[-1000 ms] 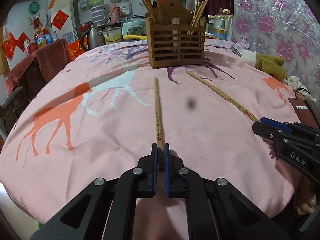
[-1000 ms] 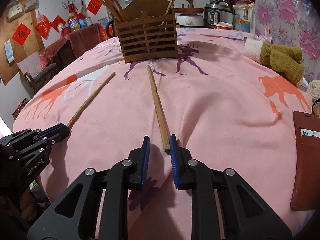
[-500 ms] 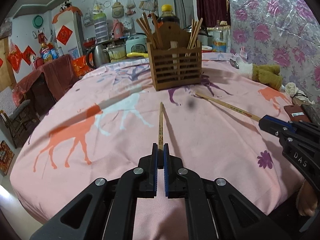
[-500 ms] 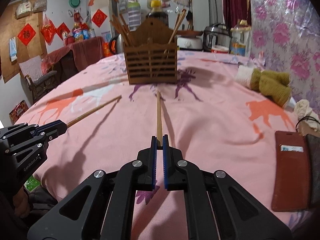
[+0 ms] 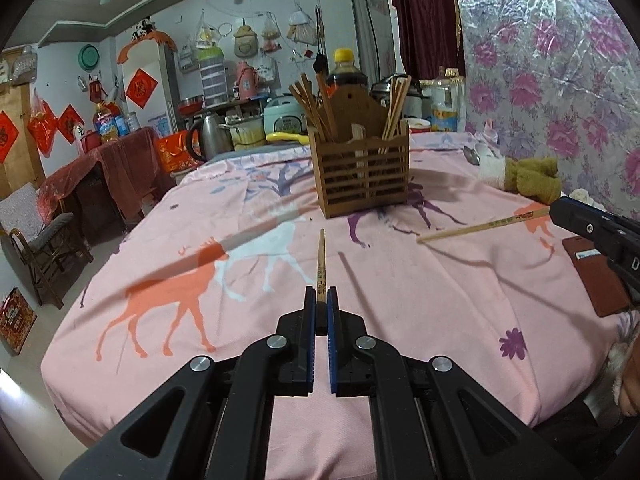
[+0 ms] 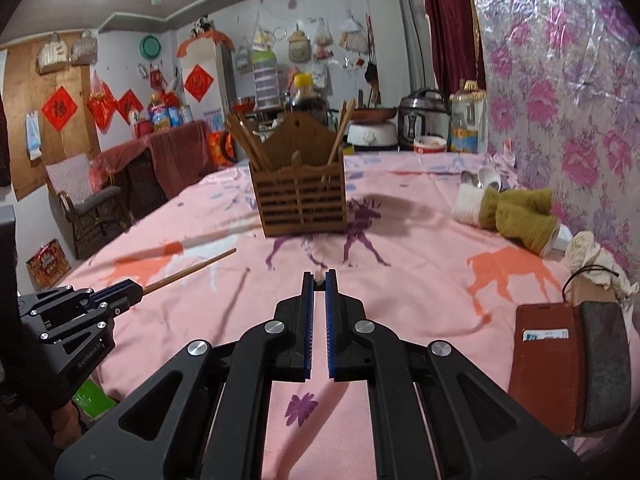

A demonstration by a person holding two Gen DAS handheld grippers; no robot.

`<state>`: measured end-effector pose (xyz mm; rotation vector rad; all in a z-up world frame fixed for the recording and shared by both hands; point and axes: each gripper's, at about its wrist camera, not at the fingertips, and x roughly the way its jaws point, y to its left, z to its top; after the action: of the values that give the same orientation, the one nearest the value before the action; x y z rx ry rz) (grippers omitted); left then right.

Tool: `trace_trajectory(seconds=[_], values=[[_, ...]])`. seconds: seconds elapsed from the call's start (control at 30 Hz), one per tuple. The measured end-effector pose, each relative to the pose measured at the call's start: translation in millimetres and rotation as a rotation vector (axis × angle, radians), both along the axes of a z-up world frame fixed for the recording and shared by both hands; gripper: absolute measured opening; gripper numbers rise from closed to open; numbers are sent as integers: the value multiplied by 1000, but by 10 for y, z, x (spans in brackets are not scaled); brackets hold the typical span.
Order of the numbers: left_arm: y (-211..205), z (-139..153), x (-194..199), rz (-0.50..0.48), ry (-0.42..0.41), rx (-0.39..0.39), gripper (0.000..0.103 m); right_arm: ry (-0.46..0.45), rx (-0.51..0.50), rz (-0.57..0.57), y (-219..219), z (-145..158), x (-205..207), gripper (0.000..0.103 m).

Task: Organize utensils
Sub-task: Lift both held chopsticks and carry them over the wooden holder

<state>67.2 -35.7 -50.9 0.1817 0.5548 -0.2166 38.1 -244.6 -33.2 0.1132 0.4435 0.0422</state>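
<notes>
A chopstick [image 5: 321, 264] is clamped in each gripper, left [image 5: 321, 300] and right [image 6: 319, 282], long axes aimed at the holder [image 5: 362, 176] ahead near the table's far edge.

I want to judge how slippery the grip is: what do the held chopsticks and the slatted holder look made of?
The left chopstick looks like pale bamboo or wood, matte, with dark printed characters near the pads. The right chopstick looks alike, with red print. The holder looks like brown wood or bamboo slats, lightly glossy; which one is unclear.
</notes>
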Motion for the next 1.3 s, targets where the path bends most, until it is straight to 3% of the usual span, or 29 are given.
trace_trajectory(seconds=[0.33, 0.77, 1.03, 1.3], values=[[31, 267, -140, -10, -42, -20, 6, -46, 19, 15, 16, 189, -113, 6], [99, 404, -150, -11, -16, -39, 6, -73, 35, 34, 44, 333, -126, 6], [125, 427, 191, -58, 83, -13, 6, -90, 29, 46, 80, 502, 59, 6], [-47, 558, 559, -103, 83, 8, 6, -68, 47, 40, 37, 540, 337, 6]])
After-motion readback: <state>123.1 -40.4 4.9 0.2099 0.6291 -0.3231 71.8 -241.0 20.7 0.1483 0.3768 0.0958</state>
